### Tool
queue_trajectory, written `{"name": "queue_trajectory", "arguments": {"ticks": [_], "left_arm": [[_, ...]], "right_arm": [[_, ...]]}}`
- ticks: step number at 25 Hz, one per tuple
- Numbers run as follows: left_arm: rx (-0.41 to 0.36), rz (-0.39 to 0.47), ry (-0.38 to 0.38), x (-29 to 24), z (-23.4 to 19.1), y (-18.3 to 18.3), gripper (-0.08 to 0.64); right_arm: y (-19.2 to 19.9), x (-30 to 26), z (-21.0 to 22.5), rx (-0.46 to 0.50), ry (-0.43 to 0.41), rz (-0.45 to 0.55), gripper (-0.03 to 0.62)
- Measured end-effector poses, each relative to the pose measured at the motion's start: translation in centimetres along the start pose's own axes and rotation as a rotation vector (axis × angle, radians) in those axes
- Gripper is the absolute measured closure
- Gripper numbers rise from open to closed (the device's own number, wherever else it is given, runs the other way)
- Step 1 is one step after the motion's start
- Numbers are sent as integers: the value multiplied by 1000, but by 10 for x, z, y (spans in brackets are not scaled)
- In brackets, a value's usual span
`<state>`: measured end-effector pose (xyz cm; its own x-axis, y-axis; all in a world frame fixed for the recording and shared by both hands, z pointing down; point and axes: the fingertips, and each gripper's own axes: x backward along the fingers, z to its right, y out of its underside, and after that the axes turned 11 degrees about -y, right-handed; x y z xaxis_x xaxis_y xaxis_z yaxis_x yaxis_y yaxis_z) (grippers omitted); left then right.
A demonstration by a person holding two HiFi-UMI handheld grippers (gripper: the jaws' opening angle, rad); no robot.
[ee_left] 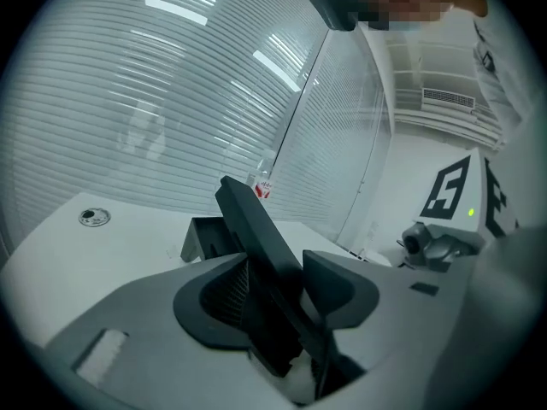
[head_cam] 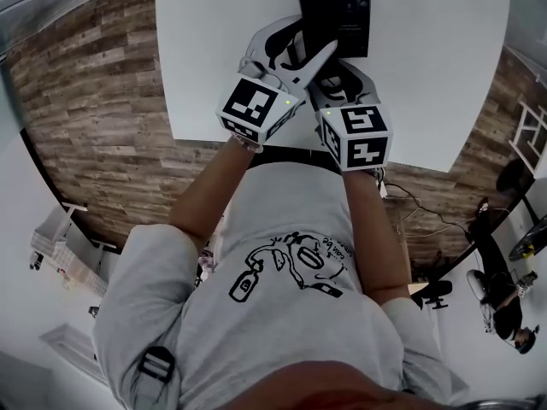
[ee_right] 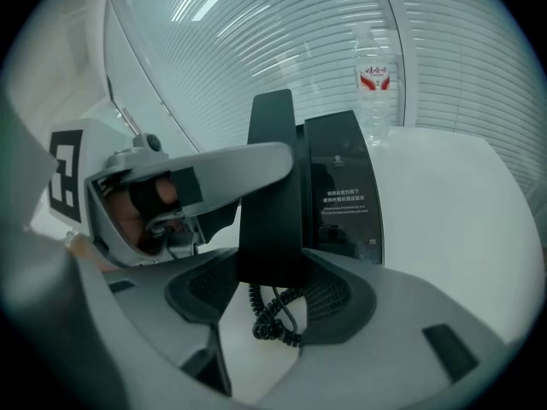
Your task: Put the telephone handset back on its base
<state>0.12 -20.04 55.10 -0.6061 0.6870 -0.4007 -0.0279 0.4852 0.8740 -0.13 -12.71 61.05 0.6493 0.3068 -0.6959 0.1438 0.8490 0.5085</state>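
Observation:
The black telephone handset (ee_right: 272, 186) stands between my right gripper's (ee_right: 272, 293) pads, which press on its lower end; its coiled cord (ee_right: 275, 316) hangs below. Just behind it is the black base (ee_right: 344, 186) with its glossy panel. In the left gripper view the handset (ee_left: 256, 237) leans tilted between my left gripper's (ee_left: 273, 293) jaws, which stand open around it. From the head view both grippers, left (head_cam: 299, 58) and right (head_cam: 346, 79), meet at the base (head_cam: 350, 15) on the far side of the white table (head_cam: 197, 49).
A water bottle (ee_right: 374, 84) stands behind the phone by the window blinds. A round cable grommet (ee_left: 94, 218) sits in the table top to the left. The table's near edge runs just under my wrists. Chairs and cables lie on the floor at the right.

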Motion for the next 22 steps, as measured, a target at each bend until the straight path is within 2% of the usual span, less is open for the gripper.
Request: {"name": "queue_trajectory", "arguments": {"ticks": [5, 14, 18, 22], "left_arm": [[17, -36, 10, -7, -7, 10, 373], [33, -79, -32, -17, -19, 20, 359], [60, -107, -36, -20, -24, 23, 351], [45, -122, -73, -21, -30, 21, 336]], "right_arm": [[3, -6, 2, -54, 2, -22, 382], [3, -13, 7, -113, 20, -34, 382], [1, -15, 7, -122, 40, -15, 382], [-3, -18, 6, -106, 25, -5, 382]]}}
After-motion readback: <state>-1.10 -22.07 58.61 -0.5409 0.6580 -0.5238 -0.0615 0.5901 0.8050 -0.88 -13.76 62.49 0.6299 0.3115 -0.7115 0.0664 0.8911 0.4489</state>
